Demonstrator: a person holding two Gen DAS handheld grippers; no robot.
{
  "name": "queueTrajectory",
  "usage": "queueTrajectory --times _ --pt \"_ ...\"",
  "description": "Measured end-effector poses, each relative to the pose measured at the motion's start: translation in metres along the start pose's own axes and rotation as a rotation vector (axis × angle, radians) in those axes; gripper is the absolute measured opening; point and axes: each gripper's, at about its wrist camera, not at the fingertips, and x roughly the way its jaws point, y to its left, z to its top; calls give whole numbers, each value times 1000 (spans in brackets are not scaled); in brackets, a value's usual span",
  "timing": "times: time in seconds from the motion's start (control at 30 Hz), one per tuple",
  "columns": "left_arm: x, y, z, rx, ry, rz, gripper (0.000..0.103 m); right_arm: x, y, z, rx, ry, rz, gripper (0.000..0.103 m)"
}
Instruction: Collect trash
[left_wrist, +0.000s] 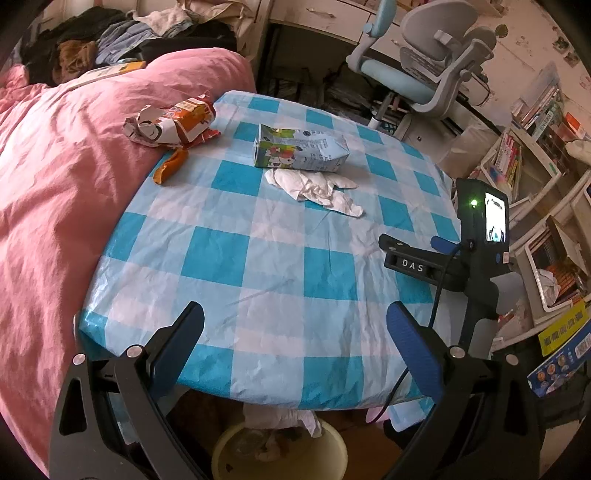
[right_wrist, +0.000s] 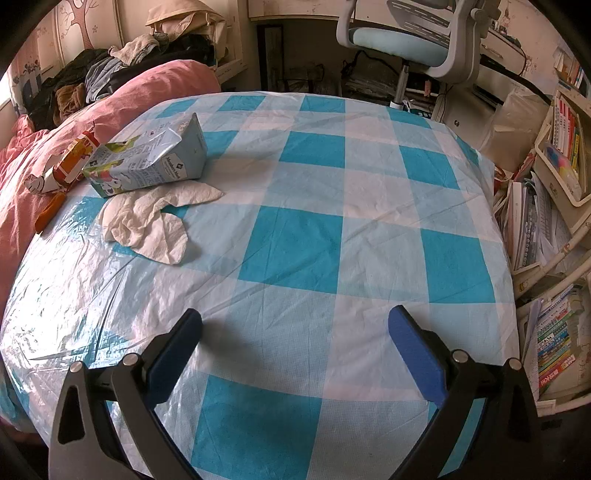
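Trash all at far-left corner of counter (right_wrist: 295, 258): milk carton (left_wrist: 301, 149) on its side, crumpled tissue (left_wrist: 317, 190) touching its near face, snack wrapper (left_wrist: 173, 123) straddling counter edge and pink bedding (left_wrist: 55, 184), orange scrap (left_wrist: 170, 166) just beside. Nothing collected yet, judging by layout. Left gripper (left_wrist: 295, 332) fingers spread wide, empty, above near edge. Right gripper (right_wrist: 295, 332) same: spread, empty, over near half. Yellow bin (left_wrist: 280, 454) on floor below near edge. Suggest tissue first with left: nearest, soft, pinch at bunched middle. Carton next, across narrow faces. Risk: wrinkled tablecloth snagging under fingertips.
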Motion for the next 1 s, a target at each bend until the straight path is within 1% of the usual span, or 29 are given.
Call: queueTrajectory --times 0.1,0.2,0.33,0.5,0.63,0.87,1.0 --pt "-1 2 0 -1 2 -16 96 0 1 0 0 0 0 96" --pt "-3 5 0 -25 7 -40 95 0 0 0 0 0 0 96" --pt "-9 5 -1 -19 -1 -65 96 0 0 0 0 0 0 96" --pt "-13 7 -1 -36 -11 -87 95 0 0 0 0 0 0 96" --pt "-14 3 -2 -31 -18 -81 95 0 0 0 0 0 0 96" --pt "-20 -14 -10 57 -51 -33 96 0 0 0 0 0 0 96" --pt "-19 -20 -11 80 -47 -31 96 0 0 0 0 0 0 96"
